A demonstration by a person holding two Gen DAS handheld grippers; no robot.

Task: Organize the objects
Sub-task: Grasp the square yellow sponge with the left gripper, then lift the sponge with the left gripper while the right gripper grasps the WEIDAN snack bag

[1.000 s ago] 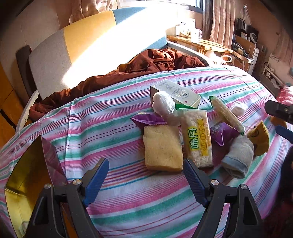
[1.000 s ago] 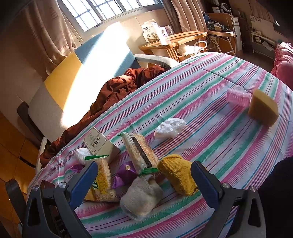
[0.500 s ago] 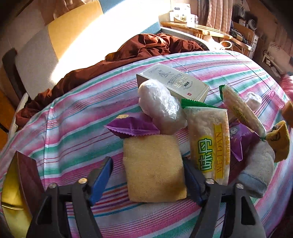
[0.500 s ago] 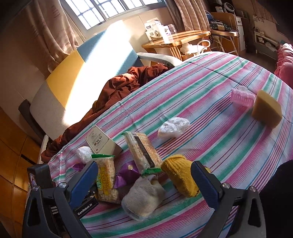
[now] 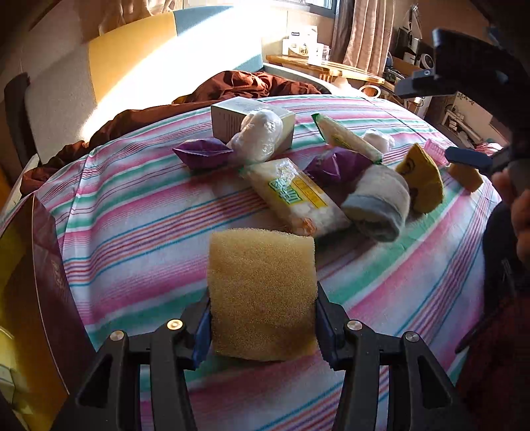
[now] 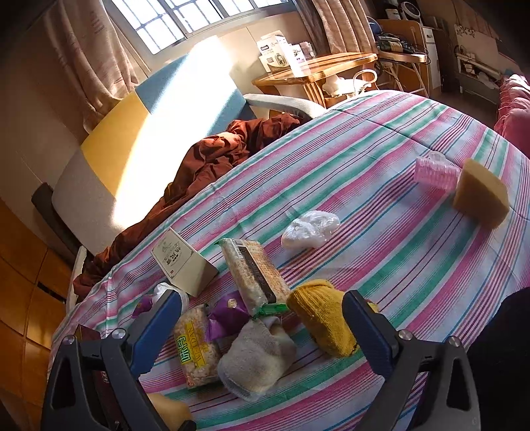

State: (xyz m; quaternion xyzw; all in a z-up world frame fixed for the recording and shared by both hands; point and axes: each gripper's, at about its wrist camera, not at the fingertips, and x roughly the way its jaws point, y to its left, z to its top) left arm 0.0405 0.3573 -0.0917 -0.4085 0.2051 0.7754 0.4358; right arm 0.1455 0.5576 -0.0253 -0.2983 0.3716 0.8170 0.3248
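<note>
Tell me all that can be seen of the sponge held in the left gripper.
The sponge is a tan, roughly square slab of coarse, porous foam. The left gripper is shut on its two side edges and holds it above the striped cloth, broad face toward the camera, lower part in shadow. Only the blue pads touch it.

Sunlight is streaming through a barred window (image 6: 185, 23), hitting a yellow-blue-grey headboard (image 6: 132, 132). Beige curtains (image 6: 89, 56) are hanging beside it; a wooden side table (image 6: 318, 66) is standing behind.
</note>
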